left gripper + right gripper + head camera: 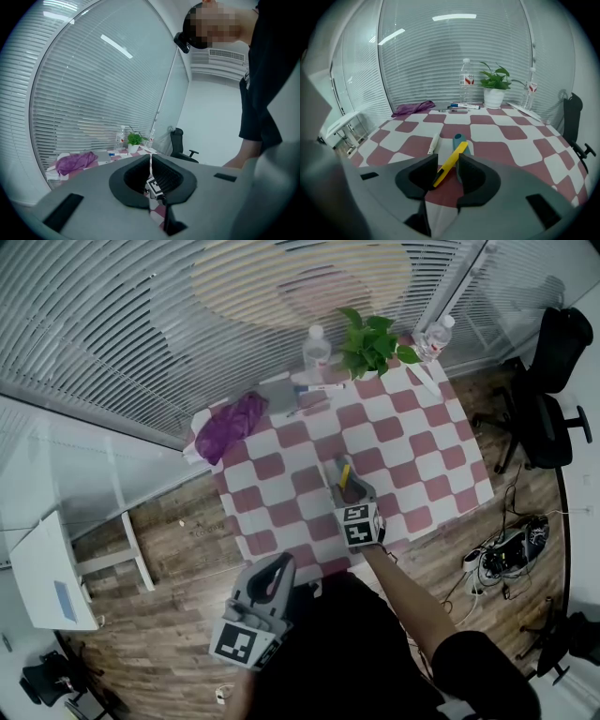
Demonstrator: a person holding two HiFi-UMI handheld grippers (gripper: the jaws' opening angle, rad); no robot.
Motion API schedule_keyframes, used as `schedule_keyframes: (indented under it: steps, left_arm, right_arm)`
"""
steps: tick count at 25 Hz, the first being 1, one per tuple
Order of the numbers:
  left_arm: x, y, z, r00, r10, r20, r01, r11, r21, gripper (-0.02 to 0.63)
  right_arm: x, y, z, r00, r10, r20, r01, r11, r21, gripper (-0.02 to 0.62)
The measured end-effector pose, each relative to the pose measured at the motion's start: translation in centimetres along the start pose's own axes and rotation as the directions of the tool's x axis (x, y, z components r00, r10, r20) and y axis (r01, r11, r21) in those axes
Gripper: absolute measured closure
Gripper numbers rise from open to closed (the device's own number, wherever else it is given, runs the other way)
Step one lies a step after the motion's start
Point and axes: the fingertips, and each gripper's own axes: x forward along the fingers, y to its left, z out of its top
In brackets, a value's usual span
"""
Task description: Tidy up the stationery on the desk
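Yellow cutter (454, 157) lies slantwise on the checkered table (422, 442), near its front edge, in the gap of the right gripper (447, 164). The jaws stand spread to either side of it and do not clamp it. Its far end rests against a teal holder (459, 138), and a white pen (434, 142) lies just beside that on the left. The right arm reaches forward from the person's body, and the gripper tips steeply down toward the tabletop. The left gripper (275, 570) hangs back off the table, close to the body and above the wooden floor, pointing nearly level with its jaws pressed together on nothing. Well apart, along the far edge, sit a purple cloth (230, 425), some markers (319, 388), a water bottle (317, 351), a potted plant (373, 343) and a second bottle (434, 337). Nothing stands between the right gripper and these. A black office chair (548, 381) stands off to the right of the table.
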Motion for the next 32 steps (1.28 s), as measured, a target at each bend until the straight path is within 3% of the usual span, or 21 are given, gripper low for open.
schedule_keyframes:
  steps: [11, 14, 15, 20, 24, 28, 32]
  left_arm:
    - [-0.2, 0.4, -0.3, 1.0, -0.004, -0.016, 0.004, 1.0, 0.017, 0.571]
    - [-0.1, 0.3, 0.0, 1.0, 0.002, -0.007, -0.002, 1.0, -0.01, 0.571]
    - [-0.1, 0.3, 0.1, 1.0, 0.0, -0.005, 0.0, 1.0, -0.008, 0.571]
    - [-0.1, 0.3, 0.5, 0.999, -0.024, 0.039, 0.023, 0.999, 0.024, 0.571]
    - [0.0, 0.4, -0.1, 1.0, -0.019, -0.005, 0.019, 1.0, 0.024, 0.571]
    - [0.0, 0.5, -0.5, 1.0, -0.009, -0.022, 0.009, 1.0, 0.018, 0.571]
    - [0.1, 0.1, 0.2, 1.0, -0.02, 0.01, 0.02, 1.0, 0.02, 0.571]
  right_arm:
    - [0.8, 0.5, -0.3, 0.997, -0.075, -0.025, 0.073, 0.993, -0.097, 0.468]
    - [1.1, 0.6, -0.6, 0.997, -0.057, -0.043, 0.054, 0.997, -0.063, 0.489]
    - [1.1, 0.6, -0.7, 0.998, -0.05, -0.049, 0.048, 0.998, -0.046, 0.529]
    - [1.3, 0.6, -0.9, 0.999, 0.0, -0.046, -0.001, 1.0, -0.03, 0.532]
    - [1.2, 0.9, -0.4, 0.998, 0.063, -0.022, -0.062, 0.997, 0.045, 0.534]
    - [1.5, 1.0, -0.3, 0.997, 0.082, -0.007, -0.08, 0.99, 0.119, 0.532]
    - [1.7, 0.9, -0.7, 0.996, 0.082, -0.026, -0.077, 0.984, 0.158, 0.529]
